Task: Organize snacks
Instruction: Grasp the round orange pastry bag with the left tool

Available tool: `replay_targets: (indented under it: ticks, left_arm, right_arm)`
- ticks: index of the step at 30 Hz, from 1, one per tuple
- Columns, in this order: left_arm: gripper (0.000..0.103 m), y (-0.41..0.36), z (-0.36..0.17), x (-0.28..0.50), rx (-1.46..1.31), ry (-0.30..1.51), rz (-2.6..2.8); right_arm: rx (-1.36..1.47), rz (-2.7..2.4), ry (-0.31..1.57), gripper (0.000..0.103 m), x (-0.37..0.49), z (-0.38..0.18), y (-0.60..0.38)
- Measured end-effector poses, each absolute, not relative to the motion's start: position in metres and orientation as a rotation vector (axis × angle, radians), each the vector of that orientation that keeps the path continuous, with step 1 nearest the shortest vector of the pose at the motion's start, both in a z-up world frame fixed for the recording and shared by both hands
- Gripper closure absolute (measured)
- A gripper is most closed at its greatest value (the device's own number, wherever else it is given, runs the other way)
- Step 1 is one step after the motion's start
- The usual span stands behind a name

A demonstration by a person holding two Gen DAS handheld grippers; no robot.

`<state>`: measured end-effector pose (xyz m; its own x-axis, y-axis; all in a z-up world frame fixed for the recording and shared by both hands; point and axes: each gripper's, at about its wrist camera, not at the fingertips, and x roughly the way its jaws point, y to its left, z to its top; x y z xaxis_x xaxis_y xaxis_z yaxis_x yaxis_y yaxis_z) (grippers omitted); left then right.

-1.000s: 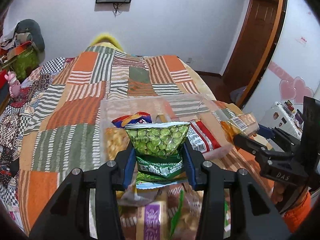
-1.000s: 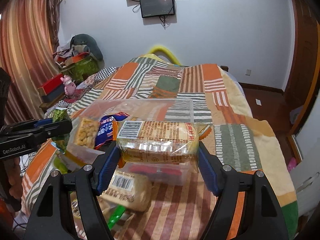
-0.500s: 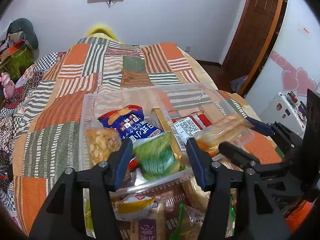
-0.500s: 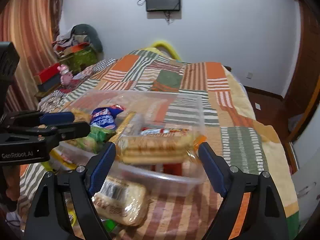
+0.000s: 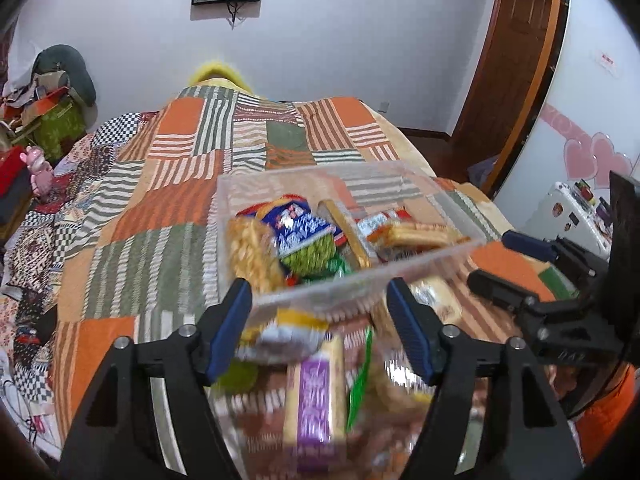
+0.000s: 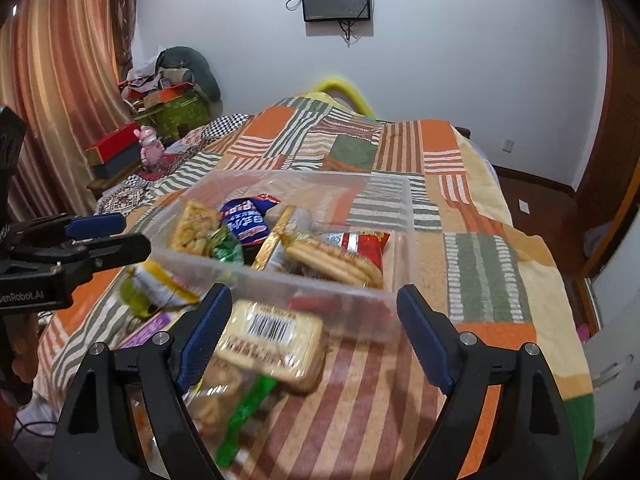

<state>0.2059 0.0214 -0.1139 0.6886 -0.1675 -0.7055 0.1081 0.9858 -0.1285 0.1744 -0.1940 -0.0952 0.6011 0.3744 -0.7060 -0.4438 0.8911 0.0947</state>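
A clear plastic bin (image 5: 400, 264) (image 6: 404, 208) sits on the patchwork quilt. In it lie the green pea bag (image 5: 316, 258) (image 6: 226, 246), the biscuit pack (image 5: 420, 234) (image 6: 332, 260), a blue bag (image 5: 296, 224) and a yellow snack pack (image 5: 248, 248). My left gripper (image 5: 318, 296) hangs just before the bin's near wall; its jaws are opening with nothing between the pads. My right gripper (image 6: 314, 300) stands open and empty at the same wall, over a barcoded biscuit pack (image 6: 272, 340). Each gripper also shows at the side of the other's view.
Loose snacks lie blurred on the quilt in front of the bin: a purple pack (image 5: 316, 392), a yellow-white bag (image 6: 156, 284), a green strip (image 6: 244, 408). Boxes and a pink toy (image 6: 148, 146) crowd the left bedside. A wooden door (image 5: 508, 80) stands on the right.
The left gripper let go of the green pea bag and the right let go of the biscuit pack; both packs now lie in the bin. Both grippers opened and drew back.
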Motion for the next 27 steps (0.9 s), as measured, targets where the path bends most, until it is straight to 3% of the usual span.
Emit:
replay_targets:
  ticks: [8, 19, 27]
  left_arm:
    - [0.012, 0.009, -0.128, 0.151, -0.057, 0.85, -0.176]
    - [0.011, -0.01, -0.183, 0.128, -0.116, 1.007, -0.224]
    - [0.001, -0.028, -0.198, 0.122, -0.065, 0.99, -0.177]
  right_arm:
    - [-0.085, 0.482, 0.806, 0.019, 0.136, -0.093, -0.203]
    - [-0.072, 0.468, 0.825, 0.018, 0.106, -0.096, -0.214]
    - [-0.052, 0.469, 0.845, 0.018, 0.098, -0.103, -0.218]
